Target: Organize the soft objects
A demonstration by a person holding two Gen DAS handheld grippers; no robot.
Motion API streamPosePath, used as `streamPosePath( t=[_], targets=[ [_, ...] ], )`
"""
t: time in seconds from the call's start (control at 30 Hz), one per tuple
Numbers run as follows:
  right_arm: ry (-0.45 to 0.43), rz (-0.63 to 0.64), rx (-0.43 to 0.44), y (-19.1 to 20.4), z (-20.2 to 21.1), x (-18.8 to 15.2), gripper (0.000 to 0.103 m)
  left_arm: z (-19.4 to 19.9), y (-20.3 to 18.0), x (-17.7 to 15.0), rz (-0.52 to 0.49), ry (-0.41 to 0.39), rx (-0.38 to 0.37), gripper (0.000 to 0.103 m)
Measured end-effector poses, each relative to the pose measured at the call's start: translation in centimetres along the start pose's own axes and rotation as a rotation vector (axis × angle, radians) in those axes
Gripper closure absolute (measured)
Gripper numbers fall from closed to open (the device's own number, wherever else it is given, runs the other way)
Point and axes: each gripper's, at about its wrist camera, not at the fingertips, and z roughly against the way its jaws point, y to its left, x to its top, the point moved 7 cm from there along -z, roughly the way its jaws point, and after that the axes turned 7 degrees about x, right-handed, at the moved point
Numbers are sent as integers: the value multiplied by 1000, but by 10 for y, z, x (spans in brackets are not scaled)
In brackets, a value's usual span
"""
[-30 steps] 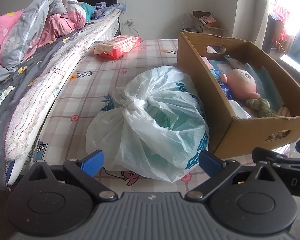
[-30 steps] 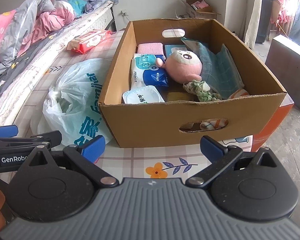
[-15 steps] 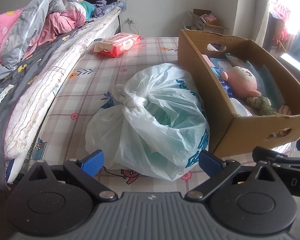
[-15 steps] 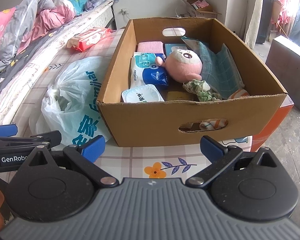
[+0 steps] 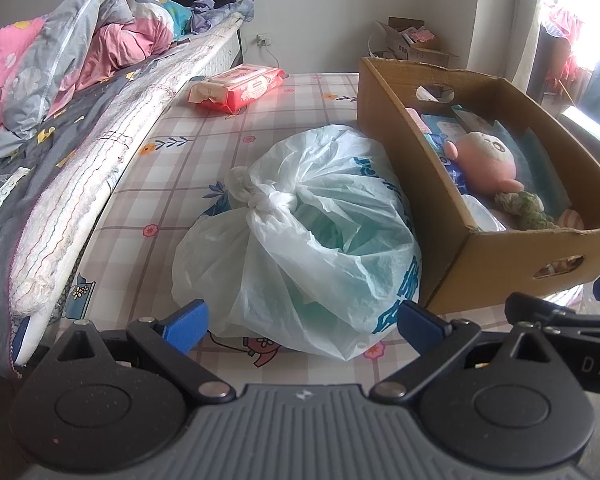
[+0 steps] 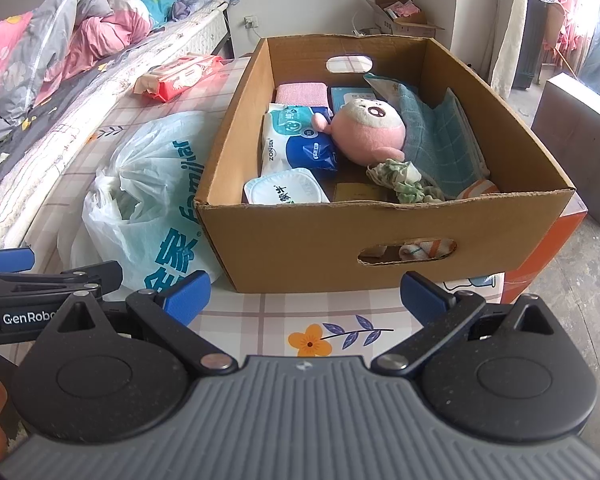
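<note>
Both grippers hover with fingers spread wide and empty: the left gripper faces a knotted white plastic bag lying on the checked mattress, pressed against the cardboard box; the right gripper faces the box. The crinkled, translucent bag looks next for pickup, probably best gripped at its knot.

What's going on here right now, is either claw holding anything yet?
No. Both the left claw and the right claw are open and empty, low over the checked mattress cover. The left faces the knotted plastic bag; the right faces the cardboard box, which already holds a pink plush toy and wipe packs.
</note>
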Motion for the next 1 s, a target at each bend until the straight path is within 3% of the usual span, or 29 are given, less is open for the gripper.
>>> streamPosePath(
  t=[1.0],
  targets=[
    [1, 0, -1, 1, 0, 1, 1, 0, 2, -1, 2, 4, 1, 2]
  ],
)
